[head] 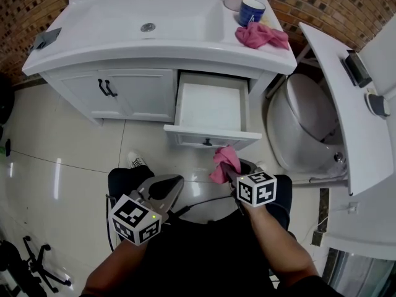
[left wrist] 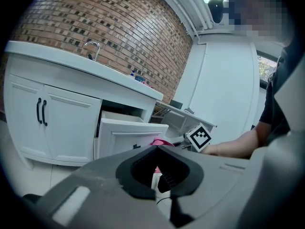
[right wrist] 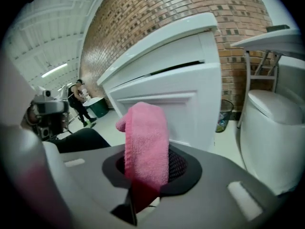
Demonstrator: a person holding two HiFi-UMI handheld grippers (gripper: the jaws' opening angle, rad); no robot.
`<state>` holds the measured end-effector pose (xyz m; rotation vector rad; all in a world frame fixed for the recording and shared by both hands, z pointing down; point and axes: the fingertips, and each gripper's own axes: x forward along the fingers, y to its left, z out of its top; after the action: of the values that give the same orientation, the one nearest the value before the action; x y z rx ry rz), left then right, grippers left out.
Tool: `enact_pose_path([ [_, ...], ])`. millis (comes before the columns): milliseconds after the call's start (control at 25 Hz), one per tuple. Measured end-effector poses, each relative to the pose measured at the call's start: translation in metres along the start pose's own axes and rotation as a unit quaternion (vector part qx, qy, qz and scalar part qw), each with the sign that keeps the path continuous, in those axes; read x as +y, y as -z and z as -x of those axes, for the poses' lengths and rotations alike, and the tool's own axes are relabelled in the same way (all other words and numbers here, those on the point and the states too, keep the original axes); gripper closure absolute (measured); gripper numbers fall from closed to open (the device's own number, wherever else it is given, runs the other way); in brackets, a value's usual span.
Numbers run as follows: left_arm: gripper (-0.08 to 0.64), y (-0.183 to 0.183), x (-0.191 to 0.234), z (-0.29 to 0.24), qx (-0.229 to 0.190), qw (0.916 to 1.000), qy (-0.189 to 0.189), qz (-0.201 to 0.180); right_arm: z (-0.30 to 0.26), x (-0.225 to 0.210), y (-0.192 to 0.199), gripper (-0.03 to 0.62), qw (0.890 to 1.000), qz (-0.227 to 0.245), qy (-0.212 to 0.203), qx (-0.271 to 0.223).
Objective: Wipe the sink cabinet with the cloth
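The right gripper [right wrist: 143, 178] is pinching the pink cloth [right wrist: 145, 137] with its jaws closed on the lower end, so the cloth is standing up out of them and folding over at the top. It is holding the cloth just in front of the open drawer [head: 210, 107] of the sink cabinet [head: 133, 94]. The left gripper [left wrist: 157, 149] is hanging beside it with jaws together and empty, while a second pink cloth [head: 260, 36] is lying on the countertop [head: 93, 39].

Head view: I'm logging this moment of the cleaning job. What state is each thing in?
Drawer: pulled open, inside looks bare.
Cabinet doors: shut.
Right gripper: shut on pink cloth, which sticks up from the jaws.
Left gripper: shut, empty.
Second cloth: bunched on the countertop.
Blue mug: upright.
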<state>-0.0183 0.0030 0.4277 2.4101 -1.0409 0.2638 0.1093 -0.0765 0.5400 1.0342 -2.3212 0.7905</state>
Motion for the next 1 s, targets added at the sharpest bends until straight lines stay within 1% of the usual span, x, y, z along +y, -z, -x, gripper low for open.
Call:
enact_pose_path([
  [80,0.555,0.000,0.002,0.002,-0.002,1.0000,-0.003,0.002,-0.001,0.034,-0.010,0.499,0.998,0.045,-0.034,-0.003],
  [120,0.555,0.000,0.003,0.003,-0.002,1.0000,-0.005,0.003,-0.003,0.052,-0.017,0.499,0.996,0.074,-0.052,-0.009],
  [240,0.555,0.001,0.006,0.003,-0.001,1.0000,-0.008,0.005,-0.018,0.096,-0.039,0.499,0.982,0.162,-0.092,-0.034],
  [320,0.555,0.001,0.006,0.004,-0.001,0.9999,-0.007,0.009,-0.032,0.115,-0.053,0.499,0.976,0.187,-0.105,-0.046],
  [440,0.555,0.000,0.006,0.007,0.000,0.9999,-0.009,0.006,-0.047,0.139,-0.073,0.499,0.973,0.186,-0.119,-0.066],
  [560,0.555,0.000,0.006,0.010,0.002,0.9999,-0.011,0.004,-0.060,0.147,-0.081,0.499,0.972,0.189,-0.120,-0.073],
  [840,0.555,0.000,0.005,0.009,0.006,0.9999,-0.013,0.000,-0.066,0.123,-0.085,0.499,0.977,0.172,-0.097,-0.076],
  [1000,0.555,-0.002,0.004,0.008,0.004,0.9999,-0.012,-0.002,-0.064,0.111,-0.084,0.498,0.979,0.169,-0.090,-0.069],
])
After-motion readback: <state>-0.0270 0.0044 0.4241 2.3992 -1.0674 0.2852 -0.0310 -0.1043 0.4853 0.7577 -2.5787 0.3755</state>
